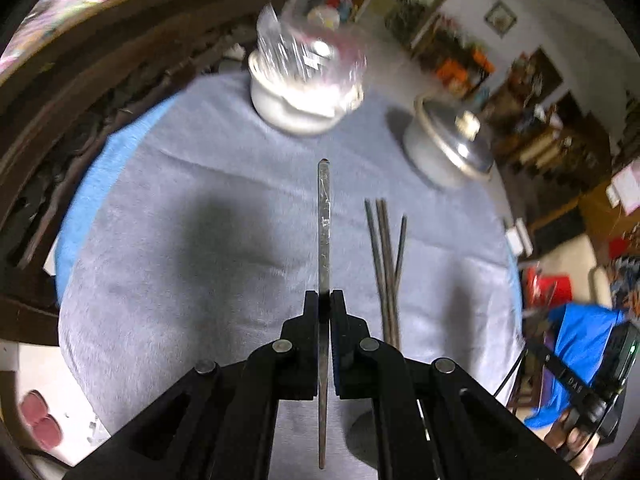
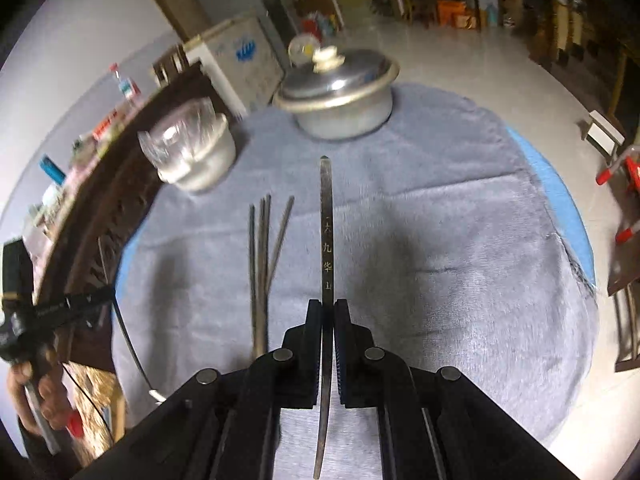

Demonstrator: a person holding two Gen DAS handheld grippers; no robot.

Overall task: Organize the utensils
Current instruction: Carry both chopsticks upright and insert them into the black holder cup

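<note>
My left gripper (image 1: 324,294) is shut on a scuffed metal chopstick (image 1: 323,216) that sticks out forward above the grey cloth (image 1: 192,184). My right gripper (image 2: 328,303) is shut on a dark chopstick (image 2: 327,220) with gold characters along it, also held up off the cloth. Several dark chopsticks (image 1: 386,264) lie in a loose bundle on the cloth, to the right of the left gripper and to the left of the right one (image 2: 264,256). A white container (image 1: 298,96) with clear plastic in it stands at the back of the cloth (image 2: 192,152).
A lidded metal pot (image 1: 448,148) stands at the back on the cloth (image 2: 340,96). A dark wooden rail (image 1: 72,92) runs along the left side. A hand (image 2: 32,396) holds the other gripper at the right wrist view's left edge. Furniture and boxes stand beyond the table.
</note>
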